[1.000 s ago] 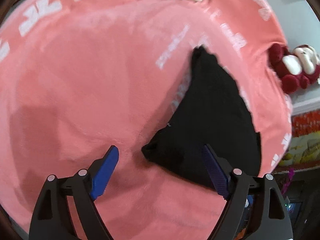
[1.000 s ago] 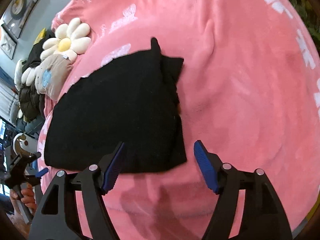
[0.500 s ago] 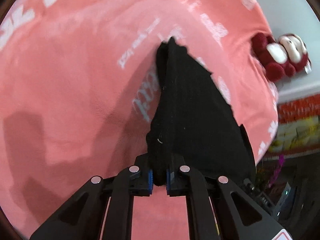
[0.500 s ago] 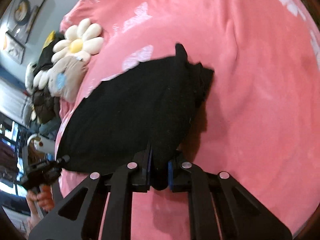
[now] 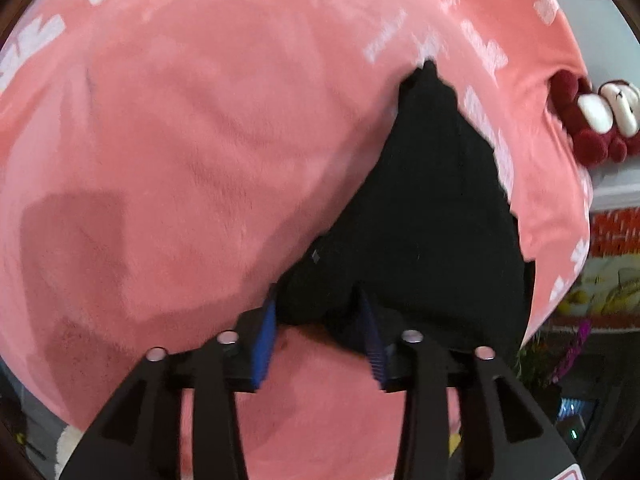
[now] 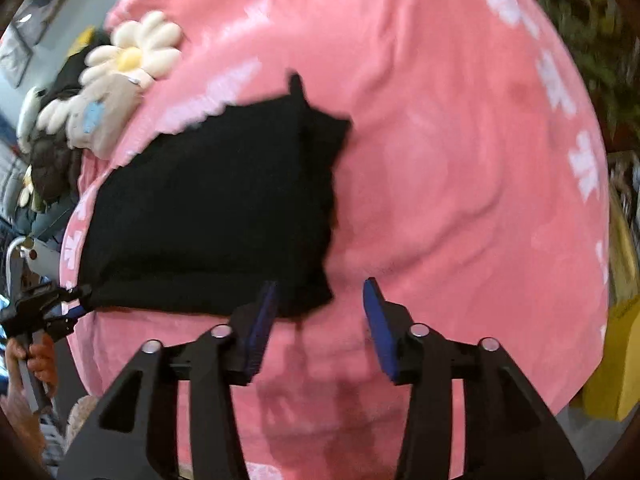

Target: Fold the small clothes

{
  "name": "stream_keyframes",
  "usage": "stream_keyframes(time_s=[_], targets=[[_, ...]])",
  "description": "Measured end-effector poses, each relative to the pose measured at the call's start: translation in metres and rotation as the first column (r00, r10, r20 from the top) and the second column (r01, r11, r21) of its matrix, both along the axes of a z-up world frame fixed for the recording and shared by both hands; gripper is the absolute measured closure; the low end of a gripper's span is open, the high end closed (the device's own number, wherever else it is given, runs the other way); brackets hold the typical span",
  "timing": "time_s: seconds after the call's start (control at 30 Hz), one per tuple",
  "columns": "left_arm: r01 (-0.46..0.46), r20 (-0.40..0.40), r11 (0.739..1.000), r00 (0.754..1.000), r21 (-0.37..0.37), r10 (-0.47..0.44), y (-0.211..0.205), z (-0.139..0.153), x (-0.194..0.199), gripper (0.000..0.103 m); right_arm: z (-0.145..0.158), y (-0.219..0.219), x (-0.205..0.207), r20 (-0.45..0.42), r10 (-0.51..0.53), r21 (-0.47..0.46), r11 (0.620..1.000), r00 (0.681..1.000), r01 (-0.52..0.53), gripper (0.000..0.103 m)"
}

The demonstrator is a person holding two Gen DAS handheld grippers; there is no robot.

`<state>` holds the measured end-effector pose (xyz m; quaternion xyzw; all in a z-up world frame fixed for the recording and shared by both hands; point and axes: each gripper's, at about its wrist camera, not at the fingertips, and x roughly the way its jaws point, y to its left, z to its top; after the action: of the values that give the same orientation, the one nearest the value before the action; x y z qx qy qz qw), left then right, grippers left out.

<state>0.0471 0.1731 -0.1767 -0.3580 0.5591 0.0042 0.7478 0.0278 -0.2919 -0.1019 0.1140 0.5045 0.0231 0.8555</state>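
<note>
A black garment [image 6: 216, 216], small and already doubled over, lies flat on a pink fleece blanket [image 5: 192, 152] that covers the whole work surface. In the left wrist view the left gripper [image 5: 318, 322] sits at the garment's near corner with its blue-padded jaws partly apart; a bunched bit of black cloth lies between them, and it appears loose rather than pinched. In the right wrist view the right gripper [image 6: 320, 316] has its jaws spread wide and holds nothing, with the garment's near right corner just beside its left pad. A judgement on doing this step well: both tools should back off low and straight so the pads do not drag the cloth and undo the fold, and the next grasp should take both layers at a corner together. The soft pile may cling to the fabric, so a clean lift matters. White printed marks run along the blanket's borders, but they are too blurred and distorted to read. A daisy-shaped plush [image 6: 132, 54] rests at the far left edge, and a red and white plush [image 5: 592, 120] sits beyond the right edge. No brand or label is legible anywhere.
</note>
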Motion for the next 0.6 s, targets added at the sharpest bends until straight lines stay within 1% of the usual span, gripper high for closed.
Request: stream_keyframes(time_s=[0.03,0.07,0.13,0.17,0.23,0.27,0.3,0.33,0.37,0.4,0.43,0.5,0.53,0.6], targets=[[-0.016,0.016,1.0,1.0,-0.01,0.016,0.002,0.001,0.001,0.044,0.0,0.004,0.003,0.001,0.007,0.0,1.0,1.0,-0.007,0.058],[-0.031,0.023,0.999,0.999,-0.026,0.032,0.0,-0.001,0.003,0.035,-0.002,0.01,0.008,0.003,0.012,0.018,1.0,1.0,-0.012,0.058],[-0.059,0.01,0.997,0.998,-0.056,0.059,-0.003,-0.006,0.01,0.035,-0.004,0.015,0.01,0.012,0.038,0.044,0.998,0.999,-0.039,0.056],[-0.076,0.0,0.995,0.997,-0.057,0.076,-0.004,-0.008,0.013,0.035,-0.005,0.03,0.012,0.019,0.082,0.065,0.994,0.996,-0.084,0.056],[-0.091,0.008,0.995,0.996,-0.051,0.091,-0.006,-0.007,0.016,0.035,-0.005,0.052,0.007,0.045,0.152,0.056,0.986,0.987,-0.154,0.058],[-0.086,0.012,0.995,0.996,-0.045,0.087,-0.006,-0.007,0.017,0.035,-0.009,0.066,0.009,0.043,0.19,0.046,0.98,0.981,-0.192,0.058],[-0.076,0.011,0.997,0.997,-0.029,0.076,-0.009,-0.006,0.019,0.035,-0.015,0.079,0.012,0.034,0.214,0.027,0.976,0.976,-0.215,0.062],[-0.07,0.012,0.997,0.997,-0.02,0.07,-0.011,-0.006,0.02,0.035,-0.021,0.089,0.017,0.026,0.225,0.014,0.974,0.974,-0.225,0.063],[-0.057,0.013,0.998,0.998,-0.008,0.057,-0.013,-0.006,0.021,0.035,-0.028,0.097,0.023,0.019,0.237,0.025,0.971,0.971,-0.238,0.067],[-0.047,0.013,0.999,0.999,0.003,0.047,-0.014,-0.005,0.023,0.035,-0.034,0.103,0.028,0.009,0.244,0.031,0.969,0.97,-0.244,0.091],[-0.031,0.012,0.999,0.999,0.021,0.031,-0.017,-0.004,0.024,0.035,-0.04,0.106,0.032,-0.014,0.242,0.028,0.97,0.97,-0.241,0.103],[-0.022,0.01,0.999,1.0,0.032,0.022,-0.018,-0.004,0.026,0.034,-0.041,0.104,0.027,-0.015,0.25,0.053,0.967,0.968,-0.249,0.103],[-0.019,0.008,0.999,1.0,0.032,0.019,-0.019,-0.004,0.027,0.034,-0.036,0.105,0.019,-0.02,0.281,0.071,0.958,0.959,-0.279,0.103],[-0.013,0.001,1.0,1.0,0.027,0.013,-0.016,-0.005,0.028,0.033,-0.022,0.113,-0.006,-0.056,0.366,0.112,0.927,0.929,-0.358,0.103]])
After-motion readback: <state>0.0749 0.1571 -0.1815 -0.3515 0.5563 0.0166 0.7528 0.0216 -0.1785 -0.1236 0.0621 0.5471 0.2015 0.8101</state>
